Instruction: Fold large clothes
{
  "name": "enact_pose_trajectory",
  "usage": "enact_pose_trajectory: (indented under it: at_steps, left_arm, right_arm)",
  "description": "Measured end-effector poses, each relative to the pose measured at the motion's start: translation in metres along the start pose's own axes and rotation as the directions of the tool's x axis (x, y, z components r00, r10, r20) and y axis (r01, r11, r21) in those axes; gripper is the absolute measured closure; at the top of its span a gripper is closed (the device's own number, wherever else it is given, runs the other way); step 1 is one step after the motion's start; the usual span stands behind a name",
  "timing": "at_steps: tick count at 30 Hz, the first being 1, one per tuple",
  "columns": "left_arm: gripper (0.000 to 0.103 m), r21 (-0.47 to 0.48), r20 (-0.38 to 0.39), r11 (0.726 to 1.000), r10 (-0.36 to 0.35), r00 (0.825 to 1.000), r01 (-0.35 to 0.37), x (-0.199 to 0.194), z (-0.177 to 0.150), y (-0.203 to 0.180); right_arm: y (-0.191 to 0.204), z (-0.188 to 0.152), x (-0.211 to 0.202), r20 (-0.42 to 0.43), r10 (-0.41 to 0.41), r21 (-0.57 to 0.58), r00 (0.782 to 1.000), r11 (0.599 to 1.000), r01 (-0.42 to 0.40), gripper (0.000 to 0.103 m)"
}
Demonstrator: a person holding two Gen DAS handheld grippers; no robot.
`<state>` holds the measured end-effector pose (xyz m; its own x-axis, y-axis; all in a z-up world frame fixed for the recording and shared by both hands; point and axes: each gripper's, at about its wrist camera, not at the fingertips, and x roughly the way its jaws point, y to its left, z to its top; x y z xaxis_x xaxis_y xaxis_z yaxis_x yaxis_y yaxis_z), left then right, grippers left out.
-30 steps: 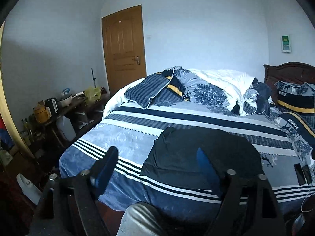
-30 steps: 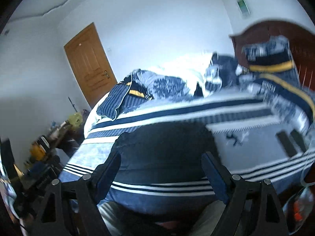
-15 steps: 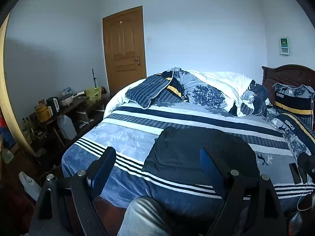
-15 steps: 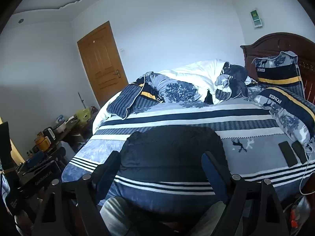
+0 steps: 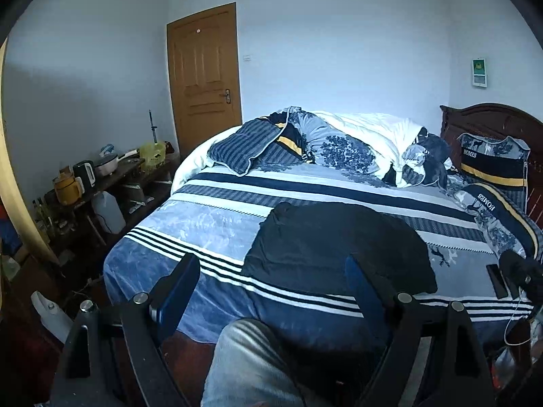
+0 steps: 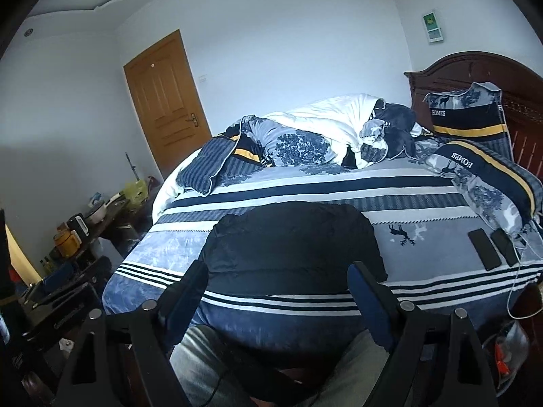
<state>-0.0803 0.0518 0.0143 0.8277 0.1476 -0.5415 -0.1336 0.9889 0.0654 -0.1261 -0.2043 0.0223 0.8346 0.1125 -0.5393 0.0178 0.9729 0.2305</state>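
A dark, puffy garment [image 5: 339,240] [image 6: 295,237] lies folded into a compact block on the striped blue bedspread [image 5: 210,224] [image 6: 424,200], near the bed's front edge. My left gripper [image 5: 271,271] hangs open in front of the bed, short of the garment, nothing between its blue fingers [image 5: 176,285]. My right gripper [image 6: 275,274] is also open and empty, held back from the garment's near edge, its blue fingers [image 6: 366,291] framing it. A person's grey trouser leg [image 5: 244,366] [image 6: 193,356] shows below both grippers.
A rumpled duvet and pillows [image 5: 339,142] are heaped at the far side by the wooden headboard [image 6: 475,74]. Two phones [image 6: 492,244] with a cable lie on the bed's right edge. A cluttered side table [image 5: 101,176] stands left of the bed, a wooden door [image 5: 203,74] behind.
Both grippers have drawn back from the bed, so the garment looks smaller and farther. The jaws stay open and empty. The garment has not moved.
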Motion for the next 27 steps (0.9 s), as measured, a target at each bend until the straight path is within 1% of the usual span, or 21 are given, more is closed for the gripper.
enact_pose_trajectory:
  at_steps: [5, 8, 11, 21, 27]
  left_arm:
    - [0.016, 0.009, -0.024, 1.000, -0.012, 1.000, 0.012, 0.002, -0.001, 0.000]
    - [0.016, 0.010, -0.011, 1.000, -0.012, 1.000, 0.012, -0.001, -0.001, -0.002]
    - [0.016, 0.017, -0.011, 1.000, -0.017, 1.000, 0.017, -0.002, -0.001, -0.005]
    - [0.016, 0.040, -0.008, 0.999, -0.022, 1.000, 0.022, -0.006, -0.002, -0.011]
    - [0.016, 0.041, -0.017, 0.999, -0.029, 0.999, 0.029, -0.005, -0.001, -0.012]
  right_arm:
    - [0.008, 0.004, 0.001, 0.000, -0.002, -0.014, 1.000, 1.000, 0.002, 0.017]
    - [0.011, 0.004, -0.003, 0.012, 0.005, -0.028, 1.000, 1.000, -0.005, 0.017]
    - [0.012, 0.003, -0.006, 0.022, -0.006, -0.042, 1.000, 0.999, 0.007, 0.017]
    - [0.005, 0.003, -0.004, 0.010, -0.015, -0.011, 1.000, 1.000, 0.015, 0.017]
    - [0.006, 0.002, -0.003, 0.006, -0.015, -0.020, 1.000, 1.000, 0.015, 0.017]
